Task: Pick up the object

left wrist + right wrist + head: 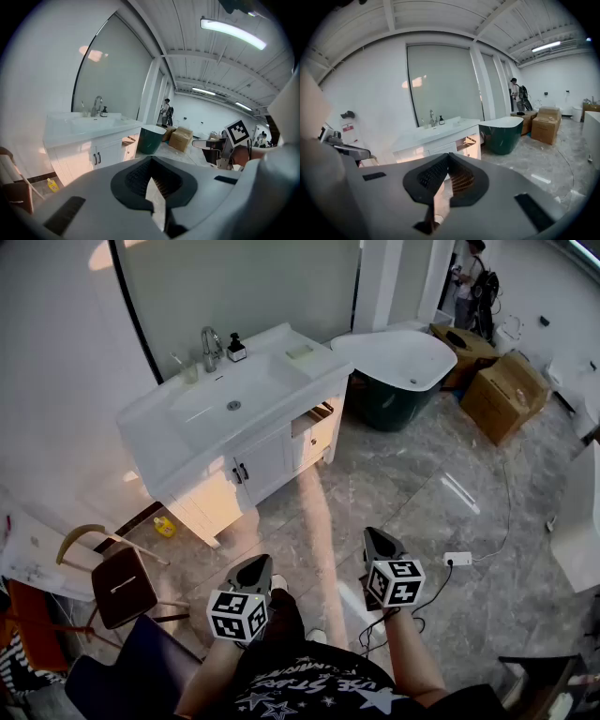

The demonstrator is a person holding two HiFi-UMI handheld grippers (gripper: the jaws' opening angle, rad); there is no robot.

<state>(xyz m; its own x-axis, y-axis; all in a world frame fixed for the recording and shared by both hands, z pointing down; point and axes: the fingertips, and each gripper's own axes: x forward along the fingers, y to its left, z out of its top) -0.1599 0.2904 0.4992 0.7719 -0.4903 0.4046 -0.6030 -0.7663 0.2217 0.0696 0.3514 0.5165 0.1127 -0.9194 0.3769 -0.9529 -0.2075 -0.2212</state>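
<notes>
I stand on a grey marble floor, a few steps from a white vanity [187,442] with a sink. On its top are a chrome faucet [210,345], a dark soap bottle [235,349], a clear cup [187,371] and a pale green pad [299,351]. My left gripper [258,564] and right gripper [375,536] are held low in front of me, both pointing toward the vanity. Each is shut with nothing between its jaws, as the left gripper view [151,160] and the right gripper view [449,155] show. Neither touches anything.
A dark green bathtub [403,362] stands right of the vanity, with cardboard boxes [506,395] behind it. A brown chair [122,582] is at my left, and a yellow bottle [165,527] lies by the vanity foot. A white power strip [457,559] and cable lie on the floor. A person [473,277] stands far back.
</notes>
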